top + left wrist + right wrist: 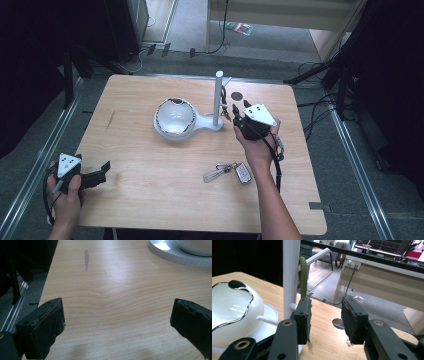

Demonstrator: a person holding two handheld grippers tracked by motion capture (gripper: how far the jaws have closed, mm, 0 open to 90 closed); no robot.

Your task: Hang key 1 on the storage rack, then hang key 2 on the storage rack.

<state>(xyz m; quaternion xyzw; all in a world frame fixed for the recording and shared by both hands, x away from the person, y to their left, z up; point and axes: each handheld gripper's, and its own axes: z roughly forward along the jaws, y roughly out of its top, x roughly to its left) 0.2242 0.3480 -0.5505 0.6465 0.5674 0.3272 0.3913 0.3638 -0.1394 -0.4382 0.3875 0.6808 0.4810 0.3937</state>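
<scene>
Keyrings seem to be the whole point of this setup. One stand sits mid-desk, a white post with little pegs sticking out, on a base that also cradles one white bowl. A green lanyard hangs off the upper peg, draped right beside the post, which is probably why the right hand-held gripper is parked there: its jaws stand apart with nothing between the pads, and the lanyard dangles just past the left one, not pinched. Looks like a release right after hanging it, though that's a guess from how it sits. In the high view the same right hand-held gripper is nosed up against the stand, with small dark bits hanging by the post that are too tiny to make out.

One more bunch is on the desk: a key fob with a wire loop, lying flat near the person's right forearm, well apart from the stand. Likely next in line for a peg.

The left hand-held gripper rests at the near left corner, jaws spread wide over bare wood, holding nothing. It seems to be waiting out of the way so the right one has room.

Count: two hand-held grippers, one stand, one bowl, one lanyard hung, one fob loose.
</scene>
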